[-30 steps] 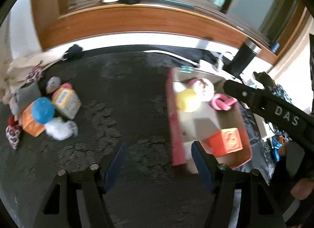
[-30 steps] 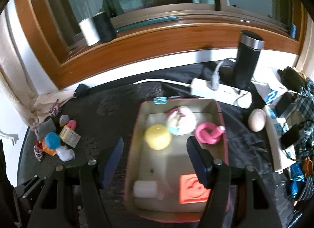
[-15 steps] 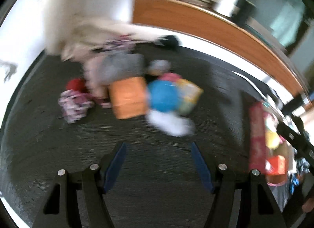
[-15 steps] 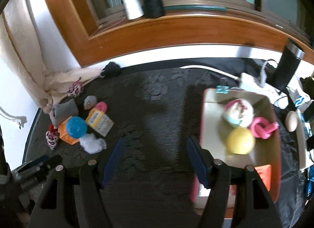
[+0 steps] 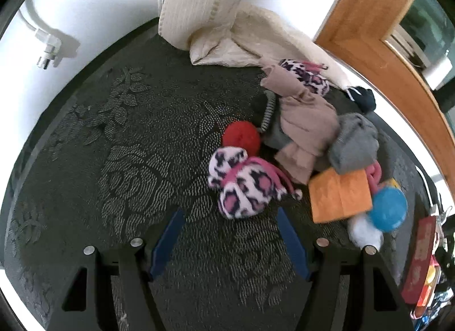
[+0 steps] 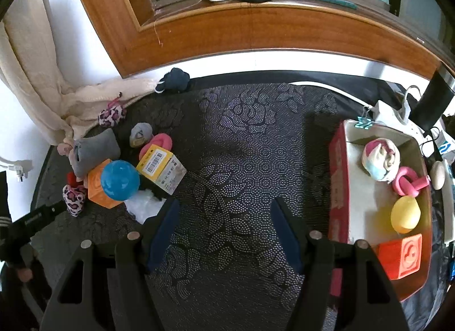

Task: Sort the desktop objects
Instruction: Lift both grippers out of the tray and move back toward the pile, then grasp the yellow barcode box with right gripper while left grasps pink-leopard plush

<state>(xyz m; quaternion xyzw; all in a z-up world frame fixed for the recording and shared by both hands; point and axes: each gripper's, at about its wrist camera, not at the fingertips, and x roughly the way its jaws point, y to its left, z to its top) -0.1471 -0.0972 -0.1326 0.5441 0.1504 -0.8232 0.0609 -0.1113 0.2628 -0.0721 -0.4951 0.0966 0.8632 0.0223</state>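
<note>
My left gripper [image 5: 230,234] hung spread and empty over the dark patterned cloth [image 5: 113,146], the leopard-print pouch [image 5: 241,185] just ahead between its blue pads. Right of that lay the orange block [image 5: 339,198] and the blue ball [image 5: 388,210], touching. My right gripper [image 6: 224,230] was likewise spread wide, holding nothing, above bare cloth. Further right sat the red-sided tray [image 6: 338,188] with a yellow ball [image 6: 405,214] and a red-orange cube [image 6: 402,257] inside.
</note>
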